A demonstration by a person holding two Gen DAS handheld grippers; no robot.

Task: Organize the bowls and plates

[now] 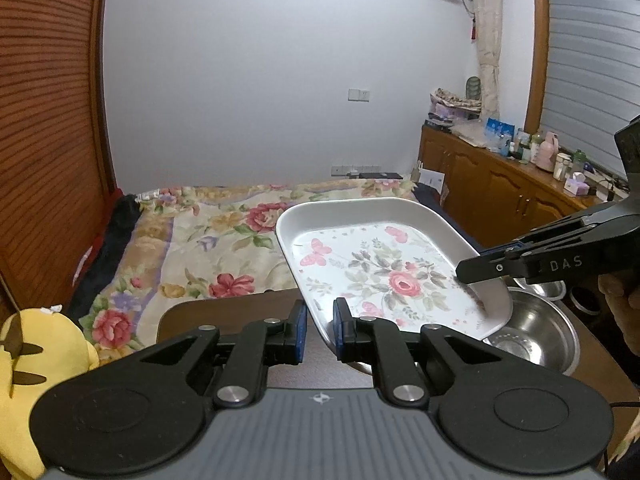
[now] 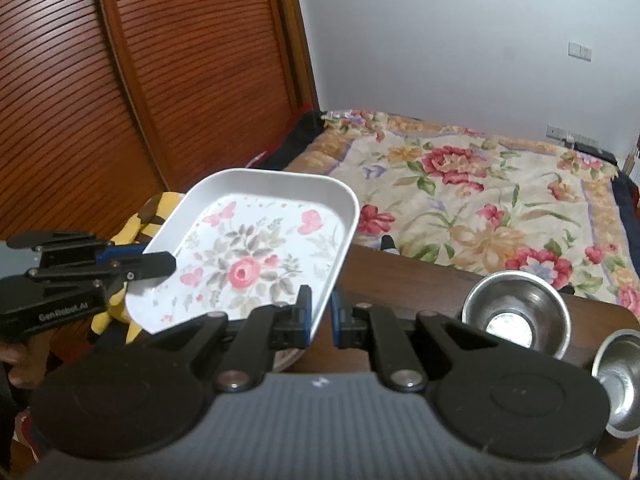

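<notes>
Though rimmed white, the plate (image 1: pixel 384 276) bears roses.

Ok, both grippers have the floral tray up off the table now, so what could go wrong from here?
The floral tray is tilted and pinched only at its rims by the left gripper and right gripper, so it may slip or twist. The steel bowls sit close below, so lowering could knock them.

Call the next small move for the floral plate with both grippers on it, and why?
Probably keep it level and carry it clear of the steel bowls before lowering. The floral plate is off the table, tilted, pinched at opposite rims by the left gripper and right gripper; uneven hand motion could twist it loose.
</notes>
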